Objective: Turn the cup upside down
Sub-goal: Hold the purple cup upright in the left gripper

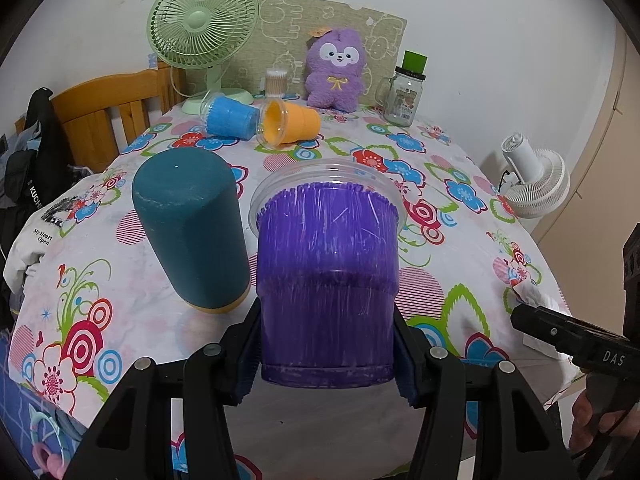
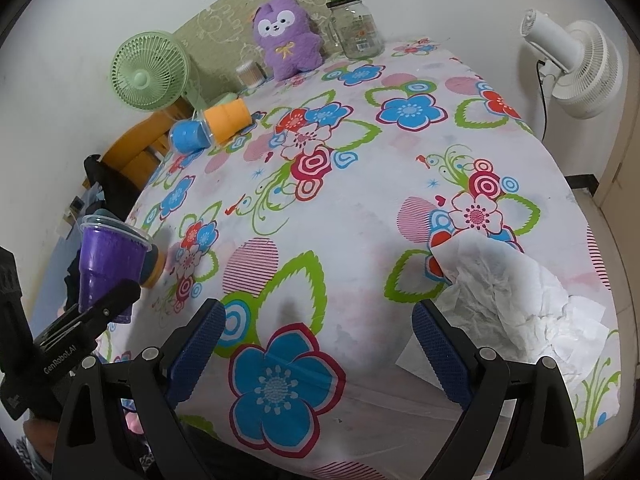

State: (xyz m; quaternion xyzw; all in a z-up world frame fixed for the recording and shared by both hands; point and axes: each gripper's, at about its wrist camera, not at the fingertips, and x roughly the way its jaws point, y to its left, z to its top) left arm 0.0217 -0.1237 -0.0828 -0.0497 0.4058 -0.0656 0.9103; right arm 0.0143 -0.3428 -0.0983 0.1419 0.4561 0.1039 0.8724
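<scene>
My left gripper is shut on a purple cup near its base, with the clear rim pointing away from me and up. In the right wrist view the purple cup is held above the table's left edge, rim upward and slightly tilted. A teal cup stands upside down just left of it on the flowered tablecloth. A blue cup and an orange cup lie on their sides at the back. My right gripper is open and empty over the near tablecloth.
A green fan, a purple plush toy, a glass jar with a green lid and a tub of cotton swabs stand at the back. Crumpled white tissue lies at the near right. A white fan stands beyond the table's right edge.
</scene>
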